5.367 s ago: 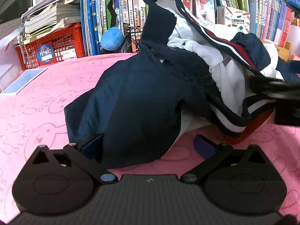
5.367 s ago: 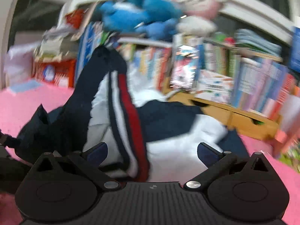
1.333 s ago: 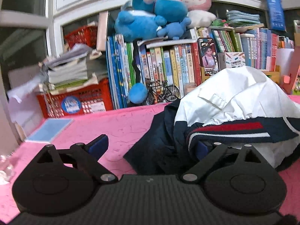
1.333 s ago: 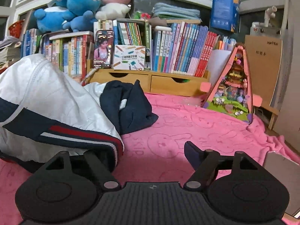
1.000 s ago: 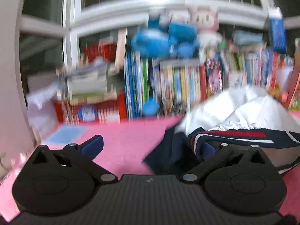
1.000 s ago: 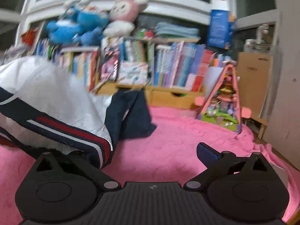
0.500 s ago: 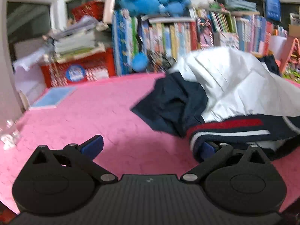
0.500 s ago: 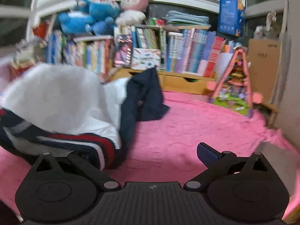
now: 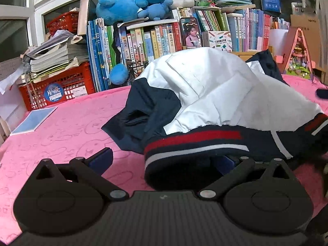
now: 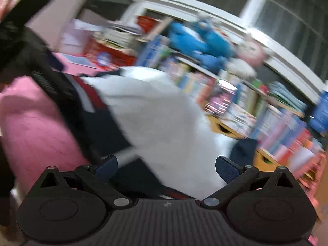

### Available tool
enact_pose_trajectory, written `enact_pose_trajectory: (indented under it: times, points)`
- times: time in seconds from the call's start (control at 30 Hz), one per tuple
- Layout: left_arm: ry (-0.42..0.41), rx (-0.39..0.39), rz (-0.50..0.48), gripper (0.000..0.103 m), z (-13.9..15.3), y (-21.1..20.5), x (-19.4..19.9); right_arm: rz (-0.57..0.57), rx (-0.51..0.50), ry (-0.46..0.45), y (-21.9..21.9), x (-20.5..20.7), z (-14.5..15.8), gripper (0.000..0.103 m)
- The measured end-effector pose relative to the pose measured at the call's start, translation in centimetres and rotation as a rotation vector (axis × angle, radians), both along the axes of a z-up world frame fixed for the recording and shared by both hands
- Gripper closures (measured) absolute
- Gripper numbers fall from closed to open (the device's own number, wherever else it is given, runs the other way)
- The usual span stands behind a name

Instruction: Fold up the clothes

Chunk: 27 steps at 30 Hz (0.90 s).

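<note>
A navy and white jacket [image 9: 215, 94] with a red and white striped hem [image 9: 196, 141] lies bunched on the pink blanket [image 9: 67, 127]. My left gripper [image 9: 163, 160] is open and low at the hem. Its left finger [image 9: 101, 157] rests over bare blanket, and its right finger [image 9: 225, 162] is partly hidden under the hem. The right wrist view is blurred and tilted. There my right gripper [image 10: 167, 168] is open, with the jacket's white cloth [image 10: 160, 112] running between its fingers. The left gripper's black body [image 10: 22, 32] shows at the upper left of that view.
Along the back stand rows of books [image 9: 155, 39] with blue plush toys [image 9: 131, 2] on top. A red basket [image 9: 59, 86] of papers sits at back left, with a blue booklet [image 9: 34, 119] beside it. A pink miniature house [image 9: 299, 51] stands at back right.
My right gripper has swung left and tilted, and it now points over the jacket's white cloth. My left gripper has edged closer to the striped hem. Both stay open.
</note>
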<state>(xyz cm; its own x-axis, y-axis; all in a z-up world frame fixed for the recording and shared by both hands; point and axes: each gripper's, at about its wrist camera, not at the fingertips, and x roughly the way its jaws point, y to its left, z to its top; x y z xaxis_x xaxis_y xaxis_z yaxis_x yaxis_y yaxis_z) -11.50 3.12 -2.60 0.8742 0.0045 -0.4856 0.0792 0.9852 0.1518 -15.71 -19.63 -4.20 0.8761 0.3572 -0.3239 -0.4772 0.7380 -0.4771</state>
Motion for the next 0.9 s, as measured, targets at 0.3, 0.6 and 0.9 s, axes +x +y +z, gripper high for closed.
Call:
enact_pose_trajectory:
  times: [0.3, 0.6, 0.9]
  points:
    - [-0.031, 0.080, 0.165, 0.000, -0.3, 3.2, -0.2, -0.106, -0.067, -0.048, 0.8, 1.7, -0.6, 0.005]
    - [0.034, -0.014, 0.244, 0.000, -1.2, 6.0, -0.9, -0.517, 0.035, 0.024, -8.8, 5.3, 0.2, 0.010]
    - [0.081, -0.019, 0.275, 0.000, -1.8, 5.5, -0.8, -0.292, 0.242, 0.124, -11.2, 2.4, 0.9, 0.010]
